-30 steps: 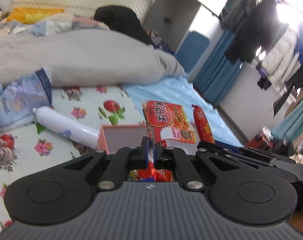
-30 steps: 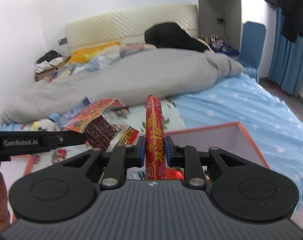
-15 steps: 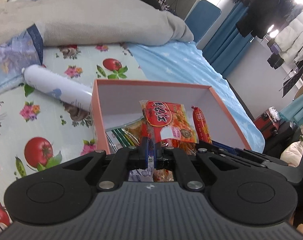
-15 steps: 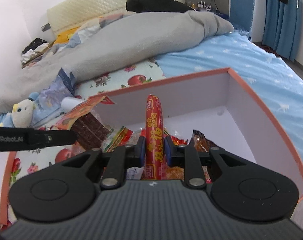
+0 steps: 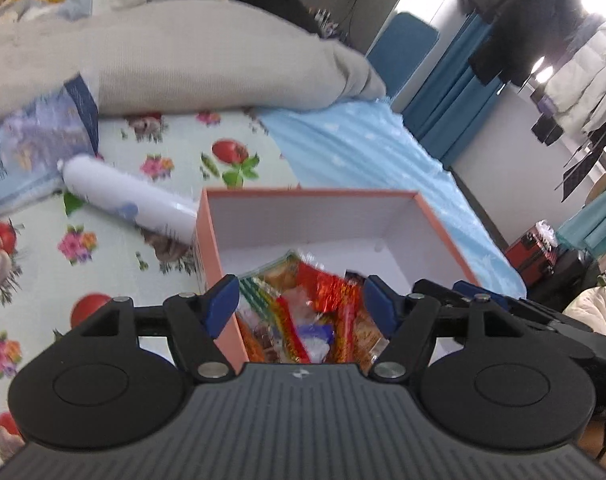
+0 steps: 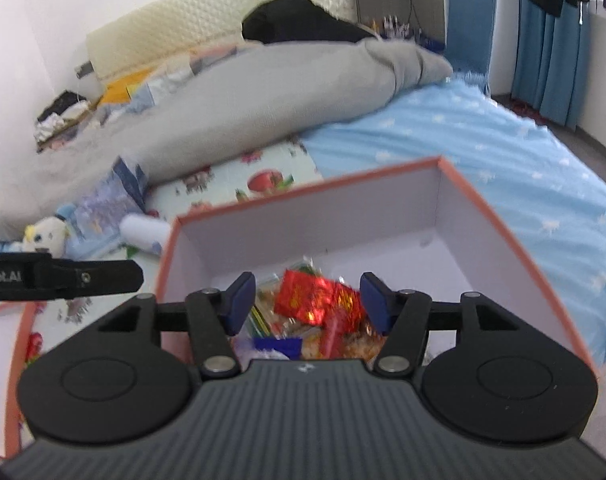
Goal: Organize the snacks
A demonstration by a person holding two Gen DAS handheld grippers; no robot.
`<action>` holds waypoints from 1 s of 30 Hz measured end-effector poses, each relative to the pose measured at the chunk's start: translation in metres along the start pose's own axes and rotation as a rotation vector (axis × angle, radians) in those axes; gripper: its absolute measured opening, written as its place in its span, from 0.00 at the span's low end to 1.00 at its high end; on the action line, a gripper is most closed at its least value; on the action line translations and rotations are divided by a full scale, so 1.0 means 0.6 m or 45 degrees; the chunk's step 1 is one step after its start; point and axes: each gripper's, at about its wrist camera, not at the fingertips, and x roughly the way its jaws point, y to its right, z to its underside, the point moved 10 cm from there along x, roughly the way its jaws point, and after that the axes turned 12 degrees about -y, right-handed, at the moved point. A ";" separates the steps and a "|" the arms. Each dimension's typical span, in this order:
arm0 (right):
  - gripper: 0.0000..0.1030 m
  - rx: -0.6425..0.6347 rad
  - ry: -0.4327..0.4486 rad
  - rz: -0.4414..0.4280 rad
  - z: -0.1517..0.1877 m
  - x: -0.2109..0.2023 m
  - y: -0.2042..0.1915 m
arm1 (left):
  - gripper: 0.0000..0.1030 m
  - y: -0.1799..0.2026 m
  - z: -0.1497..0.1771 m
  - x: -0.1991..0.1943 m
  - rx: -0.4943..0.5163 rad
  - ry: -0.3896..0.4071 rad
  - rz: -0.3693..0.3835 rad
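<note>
Unmade bed [image 6: 503, 152], blue curtains [image 6: 551, 40], white walls [image 6: 43, 12]

The orange box [image 5: 439, 220] stands open-topped on the bed, so entry from above is free; its four white walls block any sideways approach; the far half of its floor is bare, while the near half is heaped with snack packets [image 5: 311, 312] lying just below both sets of spread jaws; a white cylinder [image 5: 131, 204] lies touching the box's left wall outside, closing off that side; beyond it a blue bag [image 5: 35, 148] and the grey blanket [image 5: 183, 64] hem in the far edge; the blue sheet [image 6: 523, 160] to the right of the box lies flat and unoccupied.
</note>
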 end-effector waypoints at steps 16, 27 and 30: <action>0.58 -0.055 0.298 -0.020 -0.049 -0.214 -0.066 | 0.71 0.071 -0.015 -0.249 0.234 0.332 0.010; 0.58 -0.069 0.396 0.081 0.001 -0.297 -0.070 | 0.71 0.063 0.067 -0.332 0.222 0.405 -0.012; 0.58 -0.049 0.405 0.115 0.023 -0.309 -0.064 | 0.71 0.063 0.089 -0.339 0.218 0.401 -0.009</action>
